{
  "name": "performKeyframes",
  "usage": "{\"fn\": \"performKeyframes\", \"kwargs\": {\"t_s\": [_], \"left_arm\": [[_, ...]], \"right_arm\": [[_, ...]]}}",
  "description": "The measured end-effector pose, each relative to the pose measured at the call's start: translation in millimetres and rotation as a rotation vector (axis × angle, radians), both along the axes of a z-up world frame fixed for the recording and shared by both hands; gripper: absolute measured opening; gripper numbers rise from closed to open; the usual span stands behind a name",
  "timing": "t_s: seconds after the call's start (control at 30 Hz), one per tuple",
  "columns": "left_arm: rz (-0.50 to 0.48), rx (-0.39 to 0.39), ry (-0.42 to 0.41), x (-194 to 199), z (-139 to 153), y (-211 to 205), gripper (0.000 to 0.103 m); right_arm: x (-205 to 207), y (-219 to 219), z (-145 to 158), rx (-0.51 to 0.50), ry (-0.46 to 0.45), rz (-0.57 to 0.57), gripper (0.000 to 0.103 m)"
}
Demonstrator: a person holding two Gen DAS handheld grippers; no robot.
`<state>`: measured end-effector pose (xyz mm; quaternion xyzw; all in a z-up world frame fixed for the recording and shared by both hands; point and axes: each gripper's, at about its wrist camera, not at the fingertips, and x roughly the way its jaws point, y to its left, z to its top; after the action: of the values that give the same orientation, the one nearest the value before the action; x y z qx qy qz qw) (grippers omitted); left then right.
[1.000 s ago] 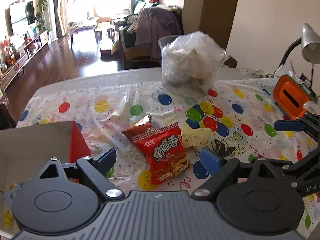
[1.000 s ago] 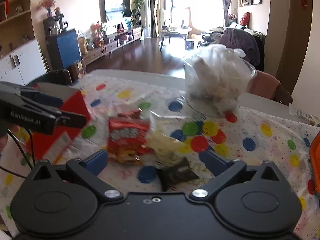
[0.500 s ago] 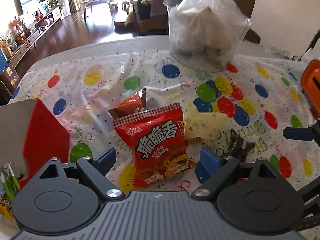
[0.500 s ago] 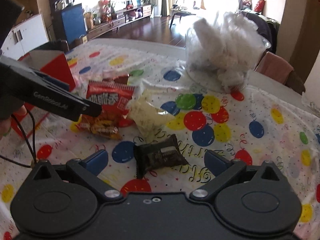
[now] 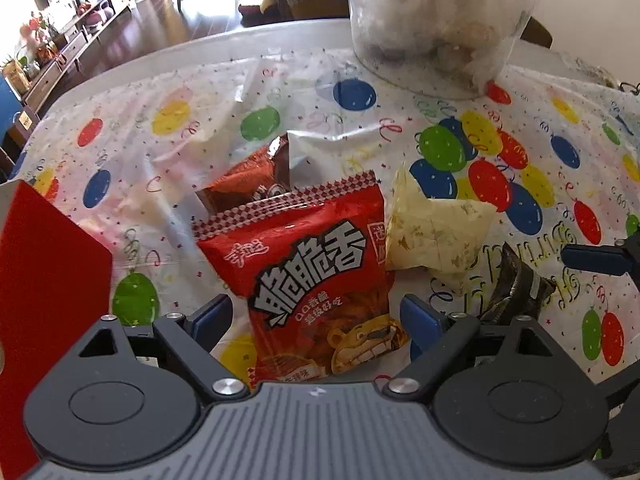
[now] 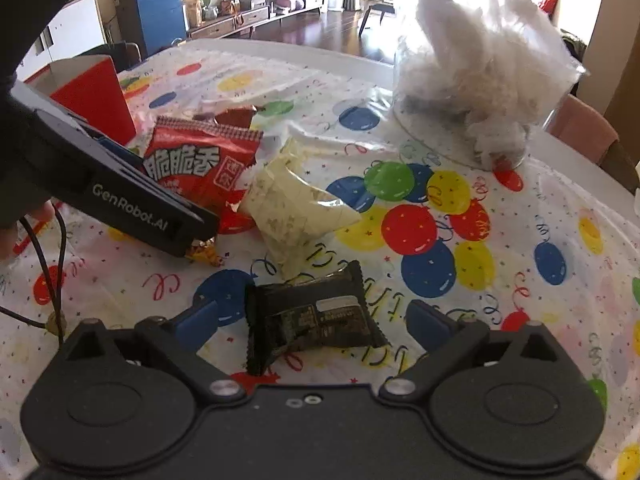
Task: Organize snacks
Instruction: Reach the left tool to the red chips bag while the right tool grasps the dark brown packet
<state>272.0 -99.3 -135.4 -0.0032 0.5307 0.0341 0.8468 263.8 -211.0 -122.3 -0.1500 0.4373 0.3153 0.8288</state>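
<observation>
A: Position check, left gripper (image 5: 316, 316). Red snack bag (image 5: 308, 268) lies flat on the desk (image 5: 168, 80), right ahead. Its lower end sits between the blue pads, which stand wide apart on either side and do not touch it.

B: Long axis?

A: Runs away from the gripper, tilted a little (top edge leans left). The jaws cross its short width. Nothing held.

B: Right gripper (image 6: 312, 322)?

A: Black wrapper (image 6: 312, 316) lies between its pads, long side across the gap. Jaws are closing from wide, neither pad on it yet. Empty too.

B: So which hand takes which?

A: Each has its own packet in front of it. Cream packet (image 5: 436, 232) lies between the two; I judge neither is aimed at it. Red box (image 6: 94, 94) stands on the left, probably the destination.
</observation>
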Motion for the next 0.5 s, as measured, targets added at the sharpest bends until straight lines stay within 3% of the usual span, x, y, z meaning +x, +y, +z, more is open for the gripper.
{"fn": "performKeyframes", "kwargs": {"t_s": [0.27, 0.37, 0.5], "left_arm": [[0.005, -0.006, 0.032, 10.6, -5.9, 3.5, 0.091], [-0.008, 0.005, 0.029, 10.7, -5.0, 2.6, 0.079], [-0.018, 0.006, 0.028, 9.1, -4.0, 0.8, 0.075]], "right_arm": [[13.7, 4.6, -11.3, 0.0, 0.043, -0.023, 0.084], [13.8, 5.5, -12.1, 0.006, 0.053, -0.018, 0.076], [12.2, 6.3, -11.1, 0.006, 0.049, -0.019, 0.071]]}}
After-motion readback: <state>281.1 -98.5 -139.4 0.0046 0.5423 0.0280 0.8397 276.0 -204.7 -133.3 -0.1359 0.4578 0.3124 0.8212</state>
